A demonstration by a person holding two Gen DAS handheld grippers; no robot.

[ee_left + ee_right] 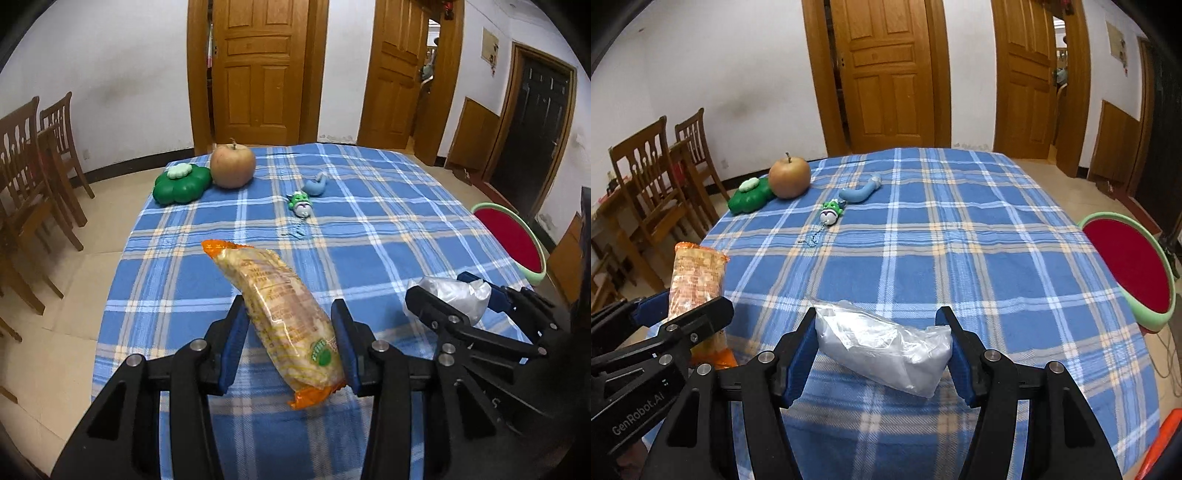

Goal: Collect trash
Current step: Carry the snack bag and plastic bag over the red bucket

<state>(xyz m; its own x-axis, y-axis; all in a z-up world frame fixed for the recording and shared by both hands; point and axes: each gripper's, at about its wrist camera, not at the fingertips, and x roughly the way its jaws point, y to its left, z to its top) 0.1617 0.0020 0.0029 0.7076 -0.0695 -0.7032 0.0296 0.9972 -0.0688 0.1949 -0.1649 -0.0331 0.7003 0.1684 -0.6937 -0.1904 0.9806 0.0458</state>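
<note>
My left gripper point(291, 314) is shut on a yellow-orange snack packet point(280, 306), held slanted above the blue plaid tablecloth point(388, 229). My right gripper point(881, 321) is shut on a crumpled clear plastic bag point(882, 347), also lifted off the cloth. In the left wrist view the right gripper point(450, 291) appears at the right with the plastic bag point(458, 291) in it. In the right wrist view the left gripper point(683, 302) shows at the left with the snack packet point(696, 280).
At the table's far left lie an apple point(232, 166) and a green clover-shaped toy point(181, 182). A small green-and-white figure with a bead chain point(301, 206) and a blue curved toy point(316, 186) lie mid-table. A red-and-green basin point(513, 240) stands right of the table. Wooden chairs point(33, 162) stand left.
</note>
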